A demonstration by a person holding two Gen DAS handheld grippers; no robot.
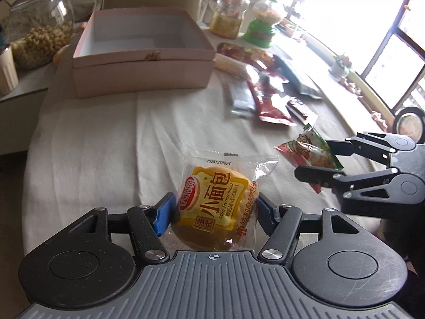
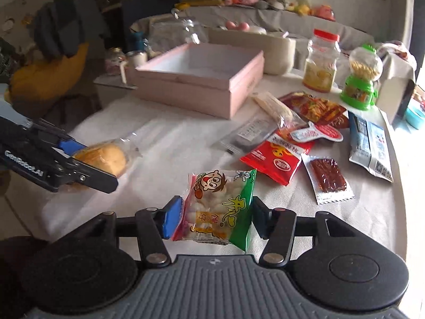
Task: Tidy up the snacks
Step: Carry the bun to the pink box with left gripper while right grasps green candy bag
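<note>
Both tongs are loaded. On my left gripper the 2 blue pads are pressed against the sides of a wrapped mini French bread, yellow label facing up, and the packet is held above the white tablecloth. From the right wrist camera I see that same bun pinched in the left gripper, clear of the cloth.

My right gripper is clamped on a small candy bag with a cartoon face, red on one side and green on the other, held upright between the pads. The left wrist camera shows that bag off to the right, gripped by the right gripper.

Ahead of both sits the open pink box, its white inside showing nothing in it from either view. To the right of the box, loose snack packets lie scattered on the cloth, some overlapping: red ones, a blue and white one, a clear-wrapped dark bar. Behind them stand a red-lidded jar and a green candy dispenser. Left of the box I see a glass jar of nuts.
</note>
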